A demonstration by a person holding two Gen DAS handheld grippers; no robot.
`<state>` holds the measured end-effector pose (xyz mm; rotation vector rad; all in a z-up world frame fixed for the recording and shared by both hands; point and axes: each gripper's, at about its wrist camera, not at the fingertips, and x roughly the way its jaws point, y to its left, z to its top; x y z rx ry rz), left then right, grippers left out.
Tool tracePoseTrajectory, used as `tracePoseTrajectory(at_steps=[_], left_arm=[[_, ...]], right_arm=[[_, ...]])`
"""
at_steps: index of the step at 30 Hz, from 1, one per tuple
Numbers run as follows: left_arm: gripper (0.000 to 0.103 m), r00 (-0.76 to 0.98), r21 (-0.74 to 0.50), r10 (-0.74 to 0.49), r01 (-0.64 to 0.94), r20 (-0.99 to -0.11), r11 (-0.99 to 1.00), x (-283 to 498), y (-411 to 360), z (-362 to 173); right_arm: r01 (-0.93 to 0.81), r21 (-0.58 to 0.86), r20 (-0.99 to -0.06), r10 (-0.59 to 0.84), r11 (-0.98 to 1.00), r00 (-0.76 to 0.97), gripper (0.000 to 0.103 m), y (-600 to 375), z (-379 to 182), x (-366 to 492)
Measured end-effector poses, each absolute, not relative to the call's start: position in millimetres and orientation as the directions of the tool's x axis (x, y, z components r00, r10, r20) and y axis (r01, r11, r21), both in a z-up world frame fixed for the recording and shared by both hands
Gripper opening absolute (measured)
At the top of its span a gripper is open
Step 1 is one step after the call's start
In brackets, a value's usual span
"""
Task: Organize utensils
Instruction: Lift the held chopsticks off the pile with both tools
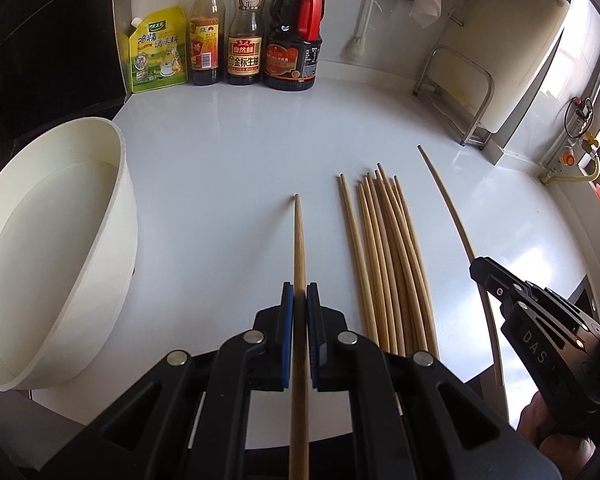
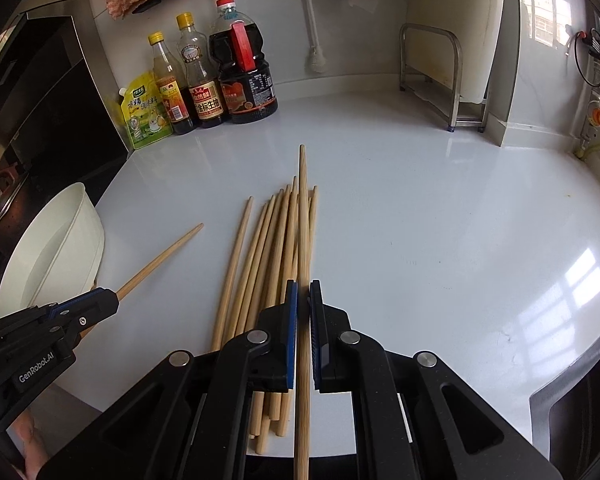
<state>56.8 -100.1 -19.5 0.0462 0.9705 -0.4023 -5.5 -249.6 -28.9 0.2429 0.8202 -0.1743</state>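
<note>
My left gripper (image 1: 300, 294) is shut on one wooden chopstick (image 1: 299, 248), held above the white counter, pointing away. It shows in the right wrist view (image 2: 112, 298) with its chopstick (image 2: 160, 260). My right gripper (image 2: 303, 294) is shut on another chopstick (image 2: 303, 216), held over the pile; it appears in the left wrist view (image 1: 476, 268) with its chopstick (image 1: 448, 200). A pile of several chopsticks (image 1: 384, 248) lies on the counter between the grippers, also seen in the right wrist view (image 2: 264, 256). A white tub (image 1: 60, 240) stands at the left (image 2: 52, 248).
Sauce bottles (image 1: 244, 28) and a green seasoning pouch (image 1: 158, 50) stand at the back by the wall. A steel rack (image 1: 456, 92) holding a white board stands at the back right. A dark stove area lies at the left (image 2: 40, 100).
</note>
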Motion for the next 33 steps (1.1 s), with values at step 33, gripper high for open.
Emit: tracePoseTrajectory(at_steps=[33], left_arm=[[0.007, 0.437, -0.145, -0.293, 0.340, -0.851, 0.929, 62, -80, -59]], right_arm=[[0.251, 0.158, -0.768, -0.041, 0.955, 0.639, 0.006, -250, -50, -6]])
